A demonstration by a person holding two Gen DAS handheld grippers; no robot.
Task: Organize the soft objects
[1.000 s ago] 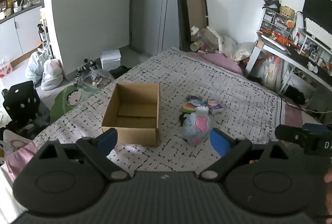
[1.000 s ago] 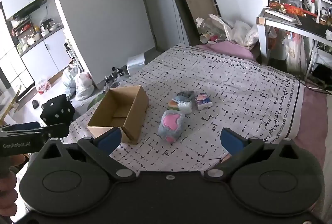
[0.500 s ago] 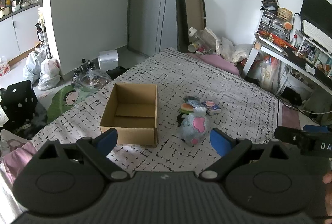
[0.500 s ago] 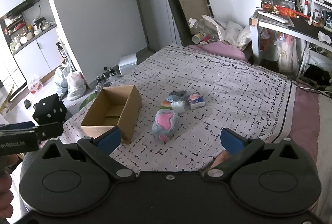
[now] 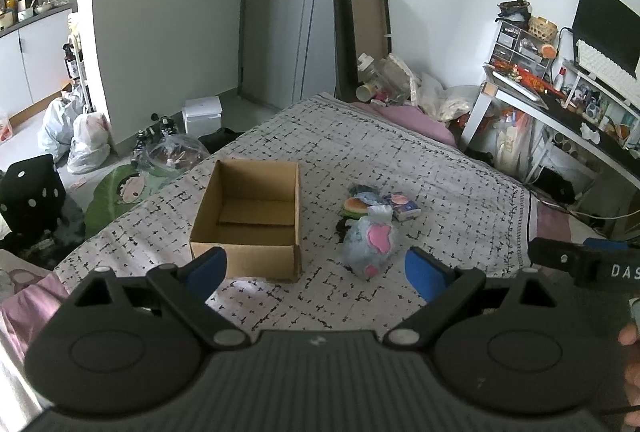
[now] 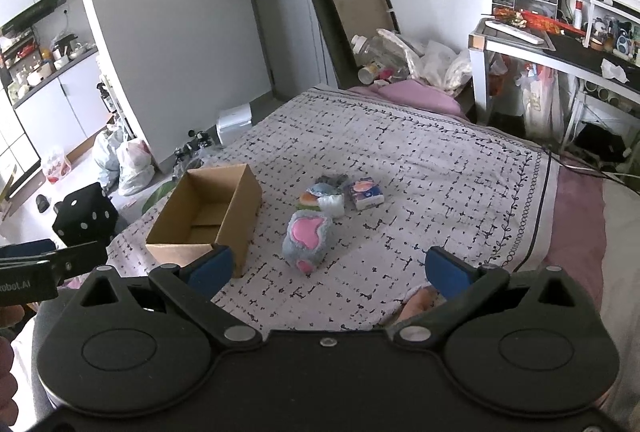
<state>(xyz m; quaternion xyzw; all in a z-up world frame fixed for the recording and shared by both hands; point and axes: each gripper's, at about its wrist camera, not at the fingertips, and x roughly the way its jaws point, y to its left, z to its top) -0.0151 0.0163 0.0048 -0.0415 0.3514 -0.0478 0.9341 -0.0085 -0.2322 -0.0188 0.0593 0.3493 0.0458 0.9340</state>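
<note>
1. A fluffy grey-blue plush toy (image 6: pixel 306 239) with pink patches is seen on the patterned bedspread (image 6: pixel 420 168), just beside an open cardboard box (image 6: pixel 208 210);
2. Both the left gripper (image 5: pixel 316 268) and right gripper (image 6: pixel 326 268) are held wide apart, nothing grasped.

Plush paw (image 5: pixel 370 244) — beside open box (image 5: pixel 248 220)

- White letters "DAS" on my right gripper (image 5: pixel 592 266), cut off at the picture's edge.
- White letters "obot.AI" on my left gripper (image 6: pixel 36 268), its start cut off.
</note>
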